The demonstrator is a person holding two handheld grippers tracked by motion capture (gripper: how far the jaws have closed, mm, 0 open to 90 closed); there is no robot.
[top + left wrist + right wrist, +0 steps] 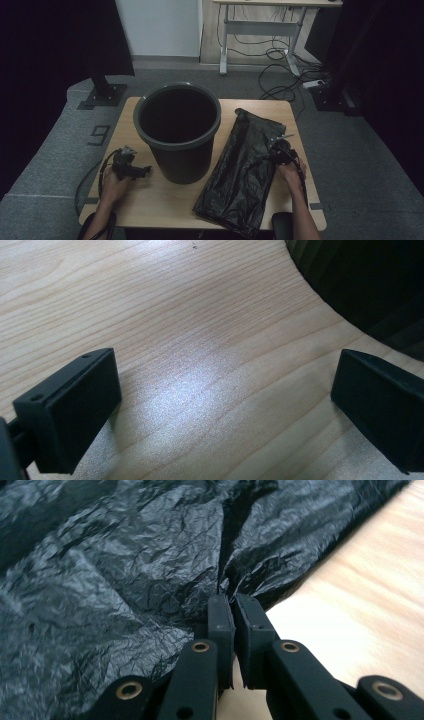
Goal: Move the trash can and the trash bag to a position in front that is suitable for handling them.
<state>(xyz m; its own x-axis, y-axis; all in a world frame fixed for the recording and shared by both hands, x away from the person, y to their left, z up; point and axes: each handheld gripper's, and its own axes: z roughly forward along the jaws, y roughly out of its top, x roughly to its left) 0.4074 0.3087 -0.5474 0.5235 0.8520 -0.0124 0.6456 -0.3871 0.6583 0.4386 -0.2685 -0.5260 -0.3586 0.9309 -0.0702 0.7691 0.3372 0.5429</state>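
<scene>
Black bin bag point(245, 170) flat on table point(165, 205), just right of bucket point(177, 131). Right gripper point(231, 600) pinches bag's right edge fold. Left gripper point(131, 169) left of bucket, jaws apart, empty.

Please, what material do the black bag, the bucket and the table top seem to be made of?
The bag looks like thin glossy plastic film: it is finely crinkled and shiny, puckered where the right gripper pinches its edge. The bucket seems to be matte dark rigid plastic with a smooth moulded rim. The table top shows pale wood grain; whether wood or laminate I cannot tell.
</scene>
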